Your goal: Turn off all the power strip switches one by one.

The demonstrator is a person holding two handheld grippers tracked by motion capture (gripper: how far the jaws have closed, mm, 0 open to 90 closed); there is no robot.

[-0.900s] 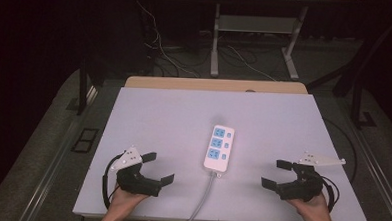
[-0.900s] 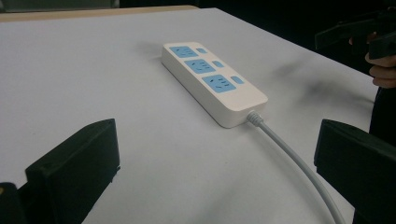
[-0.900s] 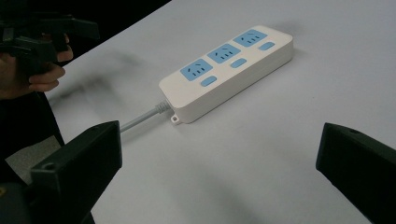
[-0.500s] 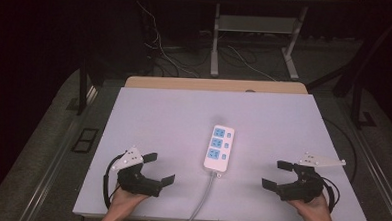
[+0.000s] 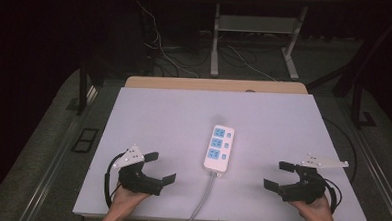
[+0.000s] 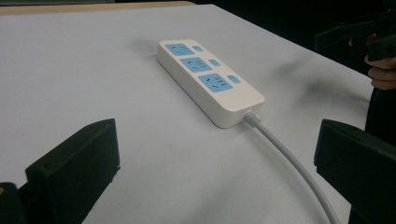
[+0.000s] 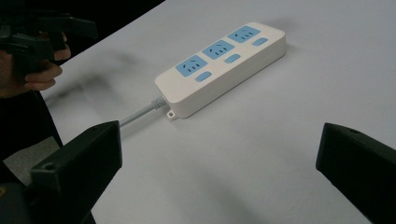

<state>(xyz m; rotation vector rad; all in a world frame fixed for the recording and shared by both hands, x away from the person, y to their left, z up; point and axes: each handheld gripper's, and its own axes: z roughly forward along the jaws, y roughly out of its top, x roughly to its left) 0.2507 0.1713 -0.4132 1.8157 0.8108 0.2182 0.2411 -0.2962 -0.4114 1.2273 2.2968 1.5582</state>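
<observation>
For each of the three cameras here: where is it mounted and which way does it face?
High view: above the person's side, looking forward and down on the table; both hands, left gripper, right gripper.
Left gripper view: between its open jaws, facing the power strip.
Right gripper view: likewise, from the opposite side.
All share the power strip and its cable.

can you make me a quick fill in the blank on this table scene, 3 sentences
1. The white power strip has ____ blue sockets.
2. The jaws of the left hand-held gripper stand ____.
3. The strip's grey cable runs off the table's ____ edge, between the left and the right hand-held gripper.

Missing words: three; open; near
</observation>
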